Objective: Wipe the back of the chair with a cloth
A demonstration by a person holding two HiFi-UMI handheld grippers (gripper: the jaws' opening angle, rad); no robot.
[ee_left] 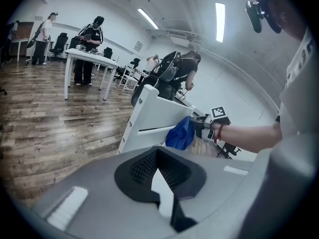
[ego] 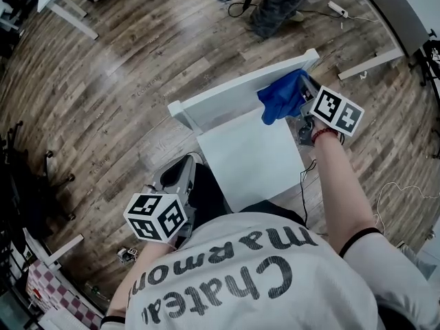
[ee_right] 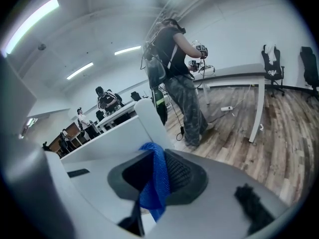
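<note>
A white chair stands in front of me, its back (ego: 234,95) on the far side and its seat (ego: 251,153) nearer. A blue cloth (ego: 280,96) hangs over the right end of the chair back. My right gripper (ego: 301,93) is shut on it there. In the right gripper view the cloth (ee_right: 155,183) is pinched between the jaws of the right gripper (ee_right: 158,154), with the chair back (ee_right: 114,133) just beyond. My left gripper (ego: 180,169) hangs low beside the seat's left edge, shut on nothing. The left gripper view shows the left gripper (ee_left: 157,156) pointing at the chair back (ee_left: 154,116) and the cloth (ee_left: 180,133).
A person (ego: 278,5) stands just beyond the chair, with cables and a power strip (ego: 337,9) on the wood floor. A white table (ego: 65,9) stands at the far left, a white plank (ego: 368,64) lies at the right, and a dark office chair base (ego: 34,184) is at the left.
</note>
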